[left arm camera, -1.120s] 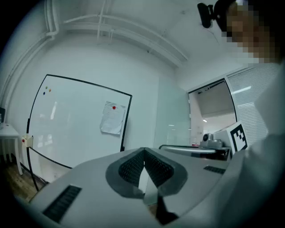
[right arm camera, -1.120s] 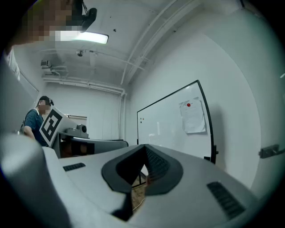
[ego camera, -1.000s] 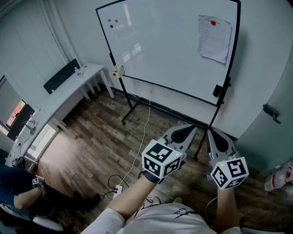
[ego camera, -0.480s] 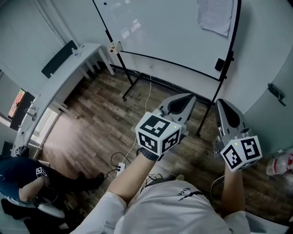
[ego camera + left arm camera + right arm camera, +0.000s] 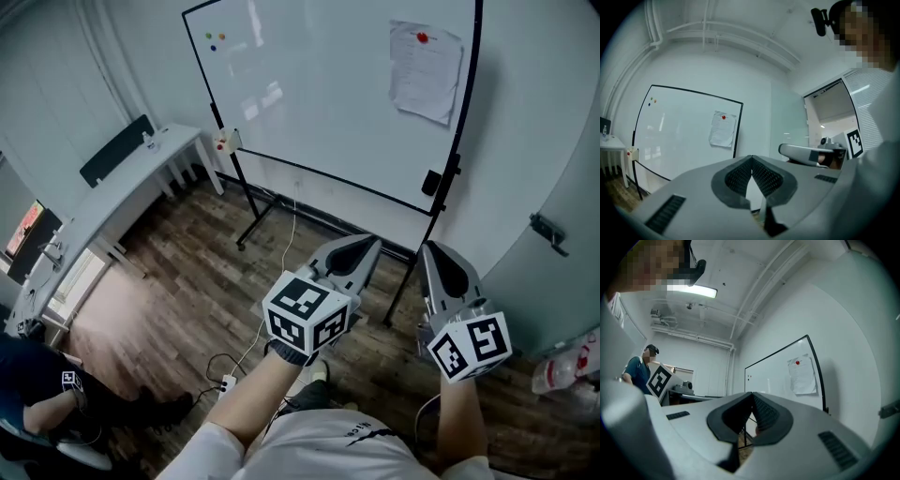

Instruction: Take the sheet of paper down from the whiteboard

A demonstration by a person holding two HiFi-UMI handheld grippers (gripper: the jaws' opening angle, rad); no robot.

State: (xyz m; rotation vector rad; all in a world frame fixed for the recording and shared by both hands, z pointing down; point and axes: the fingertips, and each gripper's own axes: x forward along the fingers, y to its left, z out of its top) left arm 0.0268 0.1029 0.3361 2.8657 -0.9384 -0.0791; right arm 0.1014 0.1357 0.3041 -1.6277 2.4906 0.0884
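Note:
A white sheet of paper (image 5: 425,70) hangs at the upper right of the whiteboard (image 5: 319,94), pinned by a red magnet (image 5: 422,37). The sheet also shows in the left gripper view (image 5: 723,129) and the right gripper view (image 5: 802,376). Both grippers are held side by side in front of the person, well short of the board and below it. My left gripper (image 5: 368,244) is shut with nothing in it, its tips meeting (image 5: 752,158). My right gripper (image 5: 430,249) is shut and empty too, pointing slightly upward toward the board (image 5: 753,394).
The board stands on a black wheeled frame (image 5: 246,220) over a wood floor. A white desk (image 5: 131,183) runs along the left wall. A seated person (image 5: 37,403) is at the bottom left. A cable and power strip (image 5: 225,382) lie on the floor. A grey panel with a handle (image 5: 548,232) is at right.
The head view dipped and came back up. Both grippers have edged forward and a little upward toward the board, still shut and empty.

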